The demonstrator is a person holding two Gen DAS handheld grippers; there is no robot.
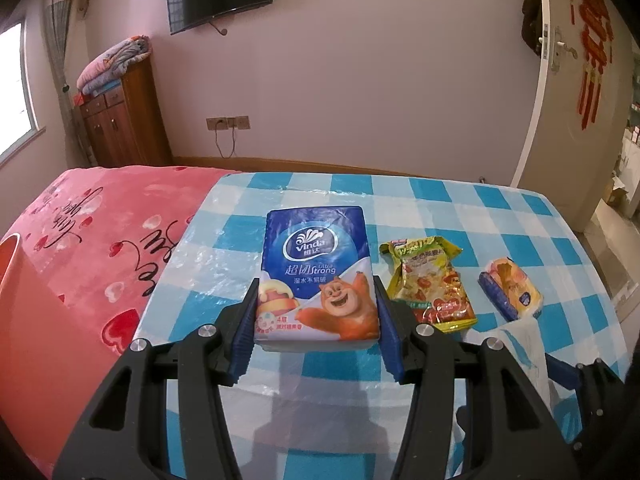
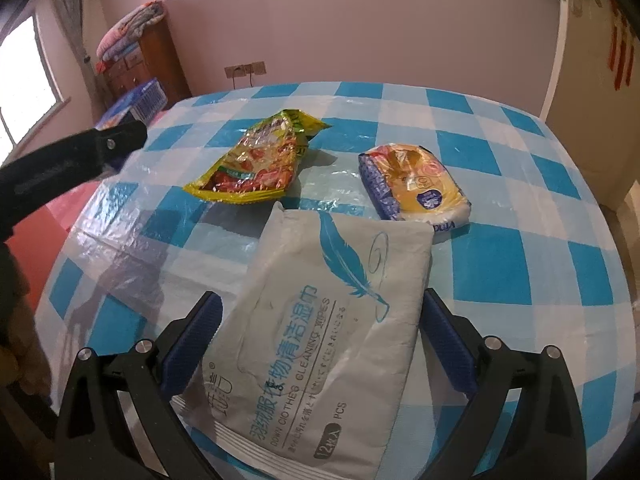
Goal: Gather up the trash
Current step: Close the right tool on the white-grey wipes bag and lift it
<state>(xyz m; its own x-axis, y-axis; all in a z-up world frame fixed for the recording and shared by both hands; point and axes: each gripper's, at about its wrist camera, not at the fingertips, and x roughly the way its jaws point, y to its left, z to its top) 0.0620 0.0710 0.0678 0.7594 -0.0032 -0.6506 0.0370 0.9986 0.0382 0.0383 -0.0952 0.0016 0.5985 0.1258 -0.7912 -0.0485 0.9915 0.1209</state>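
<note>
A: Left gripper point(image 1: 316, 312)?
B: Pinching the blue plastic tissue pack point(image 1: 316, 268), above the checked table's point(image 1: 500, 216) near-left.
A: Right gripper point(image 2: 320, 340)?
B: Spread wide around the grey wipes packet point(image 2: 332, 320), near edge.

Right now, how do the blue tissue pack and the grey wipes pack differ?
The blue tissue pack is clamped between the left gripper pads; the grey wipes pack lies between the right gripper pads, which stand wide. The tissue pack looks thick and blocky, the wipes pack flat and limp. Both are soft plastic packs.
</note>
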